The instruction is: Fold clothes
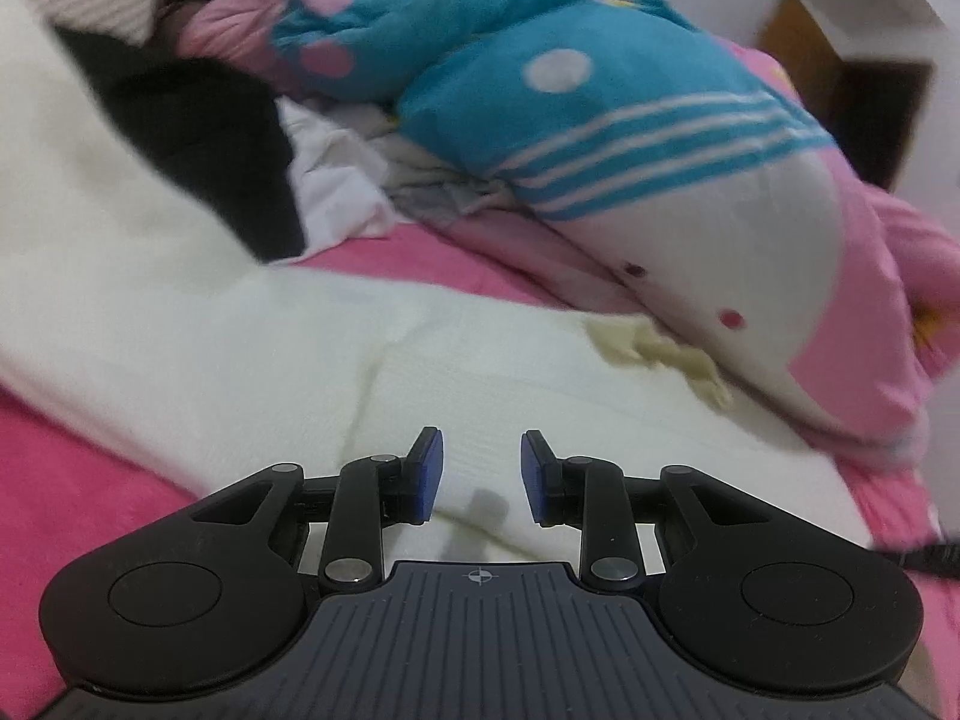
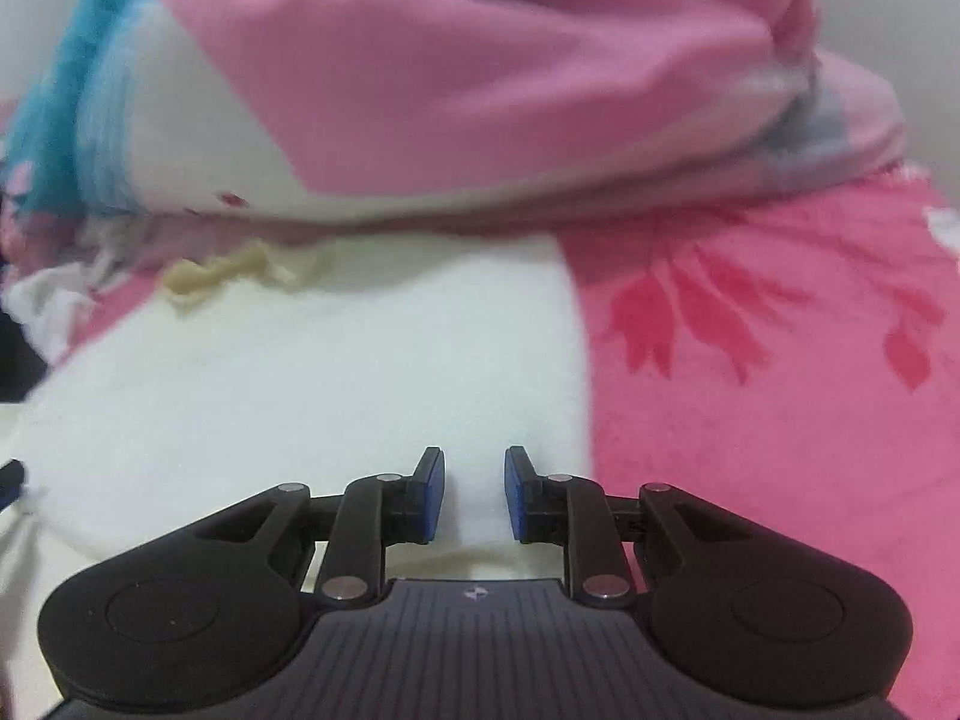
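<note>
On a fuzzy pink bedsheet (image 2: 780, 420), soft white knit garment (image 1: 240, 348), both grippers' jaws slightly spread, pinching nothing.

Both wrist views lit evenly by soft indoor light, source not seen; no glare. Faint shadow falls on the white garment (image 1: 300, 360) between the left gripper (image 1: 482, 477) fingers. Gripper bodies sharp in both; background cloth soft and smeared, worse in right wrist view, where the pink bedding (image 2: 780, 360) blurs. Strong fisheye bending, dark corners at frame edges.
</note>
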Demonstrator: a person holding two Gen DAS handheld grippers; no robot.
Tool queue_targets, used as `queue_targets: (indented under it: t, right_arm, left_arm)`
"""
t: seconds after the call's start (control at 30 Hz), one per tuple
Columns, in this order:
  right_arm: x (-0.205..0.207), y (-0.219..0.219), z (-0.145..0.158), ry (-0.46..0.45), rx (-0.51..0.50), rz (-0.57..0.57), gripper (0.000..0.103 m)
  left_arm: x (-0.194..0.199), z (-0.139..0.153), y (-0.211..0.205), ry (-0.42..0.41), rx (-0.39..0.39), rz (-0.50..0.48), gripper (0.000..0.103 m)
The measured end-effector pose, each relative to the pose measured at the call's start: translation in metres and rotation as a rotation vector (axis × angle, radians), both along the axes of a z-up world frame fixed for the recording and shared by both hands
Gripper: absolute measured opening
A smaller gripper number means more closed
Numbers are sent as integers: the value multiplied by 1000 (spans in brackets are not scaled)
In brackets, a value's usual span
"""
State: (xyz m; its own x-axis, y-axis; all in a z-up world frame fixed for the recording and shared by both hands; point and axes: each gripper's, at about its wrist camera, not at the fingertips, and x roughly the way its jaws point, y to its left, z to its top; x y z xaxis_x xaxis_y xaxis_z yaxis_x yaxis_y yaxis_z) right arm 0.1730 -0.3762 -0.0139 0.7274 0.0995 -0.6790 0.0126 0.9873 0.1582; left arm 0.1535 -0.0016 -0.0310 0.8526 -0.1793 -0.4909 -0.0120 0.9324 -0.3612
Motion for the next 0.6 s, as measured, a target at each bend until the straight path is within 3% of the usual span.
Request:
queue_targets:
  t: [0.07,0.2,0.4,0.47,0.6]
  right_arm:
    - [-9,16,6,-30,-38,47,23]
    - [-1,36,-27,20,-107,67,23]
    - [-13,57,3,-19,-42,74,25]
    - [-15,70,-5,-38,-13,123,24]
    - [-8,95,-26,-10,-96,129,25]
  left_arm:
    - [-3,3,-3,18,35,-40,31]
    - [7,-17,-3,122,44,-54,33]
    - [7,-25,8,113,-31,-54,33]
    - [7,-24,7,117,-32,-53,33]
    - [6,-24,10,115,-47,-59,33]
